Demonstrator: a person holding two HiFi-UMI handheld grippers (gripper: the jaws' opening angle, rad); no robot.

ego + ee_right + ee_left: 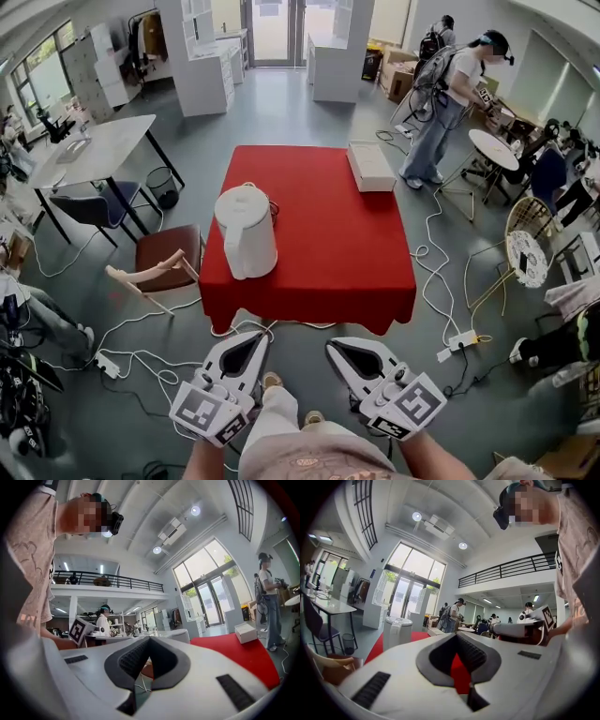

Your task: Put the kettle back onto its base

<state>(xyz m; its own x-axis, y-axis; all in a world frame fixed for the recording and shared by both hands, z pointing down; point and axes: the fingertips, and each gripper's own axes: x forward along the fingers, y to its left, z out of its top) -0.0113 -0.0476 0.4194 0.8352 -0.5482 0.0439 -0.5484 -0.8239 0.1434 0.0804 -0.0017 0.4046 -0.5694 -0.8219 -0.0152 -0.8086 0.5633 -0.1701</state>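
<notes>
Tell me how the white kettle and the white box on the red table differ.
The kettle stands tall and upright; the box lies low and flat. The kettle is rounded; the box is rectangular. On the red table, the kettle sits near the left edge, the box at the far right corner. Both are white.

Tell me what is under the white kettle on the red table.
The kettle stands upright on the red tablecloth. No base shows around it, and its own body covers whatever lies directly beneath. A dark thing peeks out behind it.
</notes>
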